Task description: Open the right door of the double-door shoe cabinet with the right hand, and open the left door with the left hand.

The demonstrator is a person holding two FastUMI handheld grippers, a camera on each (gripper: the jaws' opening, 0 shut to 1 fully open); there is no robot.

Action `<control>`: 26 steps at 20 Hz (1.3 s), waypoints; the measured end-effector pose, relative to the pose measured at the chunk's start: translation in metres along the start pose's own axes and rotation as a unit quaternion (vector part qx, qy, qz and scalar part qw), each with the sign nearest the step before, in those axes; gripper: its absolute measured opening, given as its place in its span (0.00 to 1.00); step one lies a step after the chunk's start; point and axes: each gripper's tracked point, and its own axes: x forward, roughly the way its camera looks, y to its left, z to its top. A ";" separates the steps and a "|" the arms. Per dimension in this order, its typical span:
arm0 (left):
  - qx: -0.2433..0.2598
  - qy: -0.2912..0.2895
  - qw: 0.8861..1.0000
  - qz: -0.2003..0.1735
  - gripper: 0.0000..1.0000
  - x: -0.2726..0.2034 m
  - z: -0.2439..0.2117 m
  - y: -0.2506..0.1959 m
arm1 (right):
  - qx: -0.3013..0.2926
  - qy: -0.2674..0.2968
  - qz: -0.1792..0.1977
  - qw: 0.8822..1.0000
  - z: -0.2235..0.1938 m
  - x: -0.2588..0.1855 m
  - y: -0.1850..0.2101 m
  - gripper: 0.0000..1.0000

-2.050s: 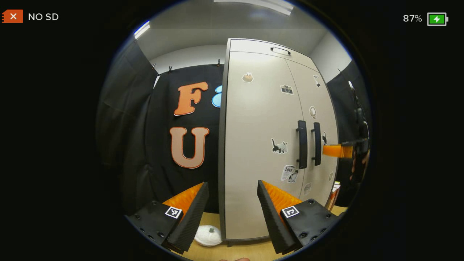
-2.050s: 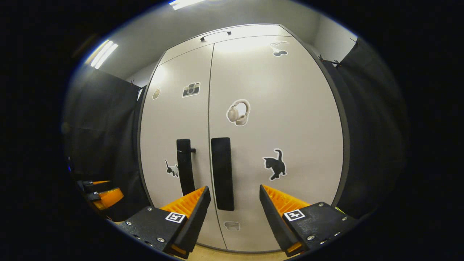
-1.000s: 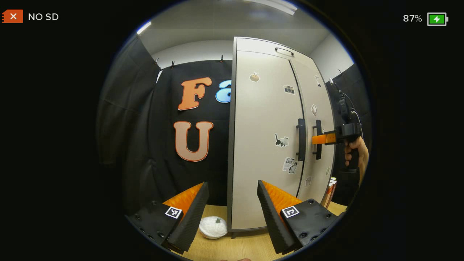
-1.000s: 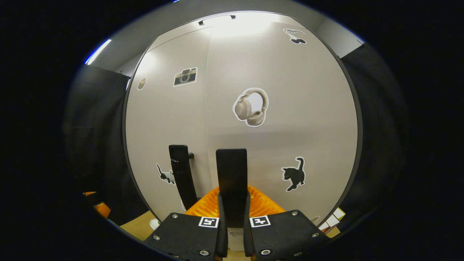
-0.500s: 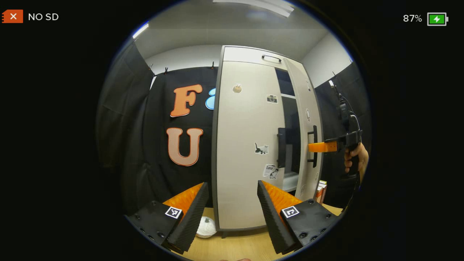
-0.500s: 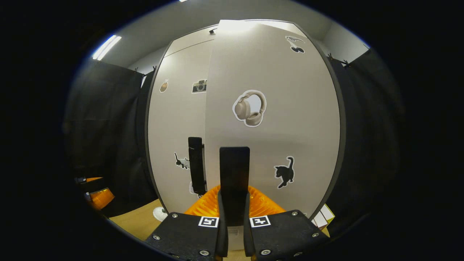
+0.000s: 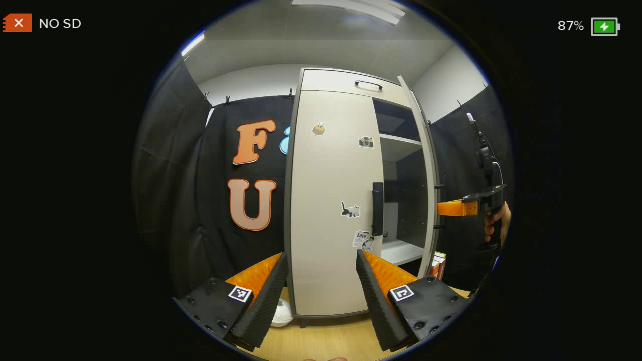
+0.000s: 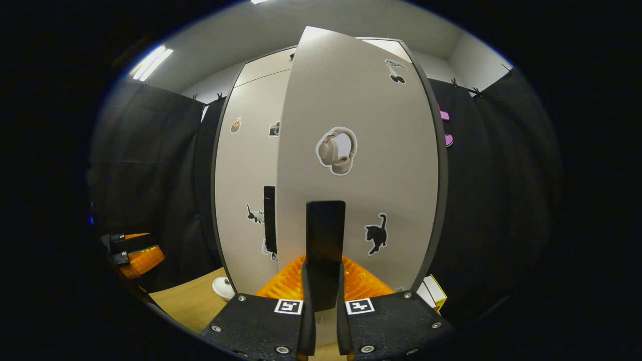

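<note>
The shoe cabinet [image 7: 331, 210], a tall box of smooth pale-grey panels, stood on a wooden counter [image 7: 321, 341]. Its right door [image 8: 361, 165] stood ajar, baring flat shelves [image 7: 401, 145] inside; the left door [image 7: 331, 200] was flush shut. The right gripper [image 8: 321, 306] had its fingers clamped on the right door's flat black bar handle [image 8: 325, 245]. The left gripper [image 7: 321, 296] had its ridged fingers [image 7: 266, 301] spread wide, holding nothing, short of the left door's handle [image 7: 377, 208]. Cat, camera and headphone stickers dotted the doors.

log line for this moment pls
right claw shut on right handle | right door part open | left claw open, idle | left door closed
</note>
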 end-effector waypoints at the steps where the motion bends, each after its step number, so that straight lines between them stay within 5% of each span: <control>1: -0.001 0.002 1.000 -0.002 0.81 0.001 -0.001 -0.003 | -0.002 -0.002 -0.002 1.000 0.000 -0.008 -0.005 0.17; 26: 0.030 0.010 0.999 -0.010 0.82 0.047 0.003 -0.073 | -0.007 -0.042 -0.107 0.993 -0.016 -0.097 -0.141 0.14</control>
